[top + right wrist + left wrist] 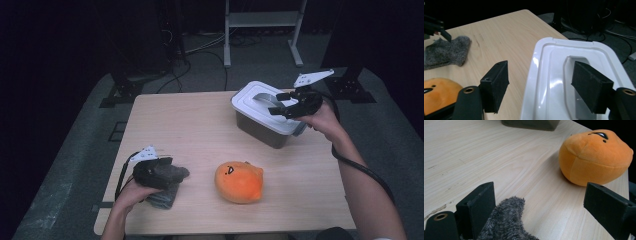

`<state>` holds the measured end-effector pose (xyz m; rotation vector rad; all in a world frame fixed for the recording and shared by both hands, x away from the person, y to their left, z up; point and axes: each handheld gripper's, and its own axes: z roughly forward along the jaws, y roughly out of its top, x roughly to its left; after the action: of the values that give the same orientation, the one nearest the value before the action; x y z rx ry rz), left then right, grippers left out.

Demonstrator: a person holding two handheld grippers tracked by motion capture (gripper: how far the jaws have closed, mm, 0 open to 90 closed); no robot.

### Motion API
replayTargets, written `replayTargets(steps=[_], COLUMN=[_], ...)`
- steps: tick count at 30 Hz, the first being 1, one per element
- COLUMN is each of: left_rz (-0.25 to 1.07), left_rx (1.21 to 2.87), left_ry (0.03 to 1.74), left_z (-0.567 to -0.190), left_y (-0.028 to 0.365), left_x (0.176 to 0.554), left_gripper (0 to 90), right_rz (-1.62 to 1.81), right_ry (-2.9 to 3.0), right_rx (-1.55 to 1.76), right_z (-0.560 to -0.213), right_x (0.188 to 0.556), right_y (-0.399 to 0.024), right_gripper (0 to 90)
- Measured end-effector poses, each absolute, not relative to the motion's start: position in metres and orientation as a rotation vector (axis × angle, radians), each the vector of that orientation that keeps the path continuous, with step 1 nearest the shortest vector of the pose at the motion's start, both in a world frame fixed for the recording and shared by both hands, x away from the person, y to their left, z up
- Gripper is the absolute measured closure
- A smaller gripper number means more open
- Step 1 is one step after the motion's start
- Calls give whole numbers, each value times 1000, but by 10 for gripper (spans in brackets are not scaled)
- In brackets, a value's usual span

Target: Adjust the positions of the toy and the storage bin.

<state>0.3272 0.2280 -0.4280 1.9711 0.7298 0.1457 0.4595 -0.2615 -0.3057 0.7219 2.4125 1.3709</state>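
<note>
A grey fuzzy cloth (167, 197) lies at the table's front left, partly under my left gripper (175, 170). In the left gripper view that gripper (541, 195) is open, and the cloth (506, 222) lies against its left jaw without being clamped. An orange plush toy (240, 181) with a drawn face sits to the right of it, seen close (596, 157) ahead of the jaws. My right gripper (275, 103) hovers open over the white lid (260, 97) of a grey box (260, 132). Its jaws (541, 75) straddle the lid's left rim (554, 75).
The wooden table (190, 125) has bare room at its middle and back left. Dark floor, cables and a white stand's legs (262, 35) lie beyond the far edge. The right gripper's cable (360, 170) runs along the forearm.
</note>
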Motion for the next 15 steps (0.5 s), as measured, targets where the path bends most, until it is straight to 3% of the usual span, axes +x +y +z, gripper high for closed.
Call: replayTargets(steps=[15], left_rz=[139], left_rx=[1972], left_ry=[719], left_z=[-430], left_y=[226], left_x=[326], left_gripper=[96], right_rz=[1338], right_ry=[2407], right_rx=[726], right_z=[-312], right_x=[492], right_y=[-258], right_gripper=[282])
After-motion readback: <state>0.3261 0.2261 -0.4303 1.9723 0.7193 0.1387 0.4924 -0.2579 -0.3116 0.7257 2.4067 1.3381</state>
